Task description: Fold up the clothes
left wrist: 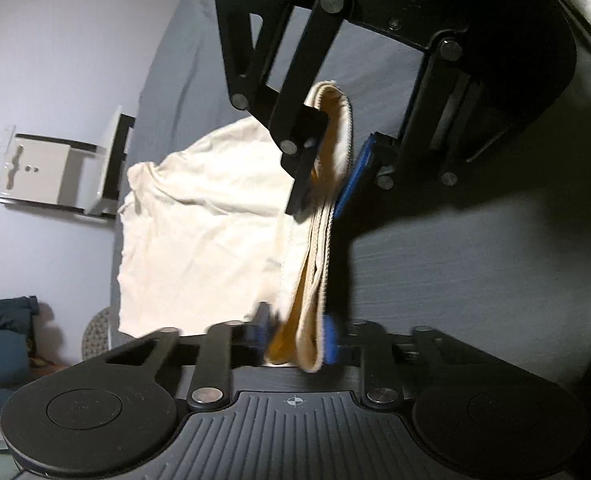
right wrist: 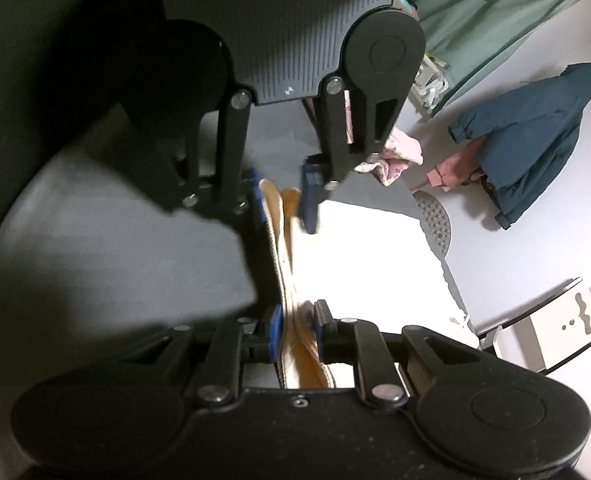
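Observation:
A cream garment [left wrist: 207, 216] lies spread on a grey sheet [left wrist: 455, 264], with its ribbed band [left wrist: 319, 264] and orange lining lifted at one edge. My left gripper [left wrist: 297, 334] is shut on one end of that band, blue pads pressing both sides. My right gripper [left wrist: 327, 180] faces it from above and is shut on the other end, so the band is stretched between them. In the right wrist view the right gripper [right wrist: 298, 320] clamps the band [right wrist: 285, 264] at the bottom, and the left gripper [right wrist: 283, 200] holds it further up. The garment [right wrist: 367, 264] looks overexposed white.
A white box-like stand [left wrist: 55, 176] is beyond the sheet's edge. A dark blue jacket [right wrist: 535, 136], pink cloths [right wrist: 395, 156], a green curtain [right wrist: 495, 12] and a grey dotted disc [right wrist: 435, 220] are on the pale side past the sheet.

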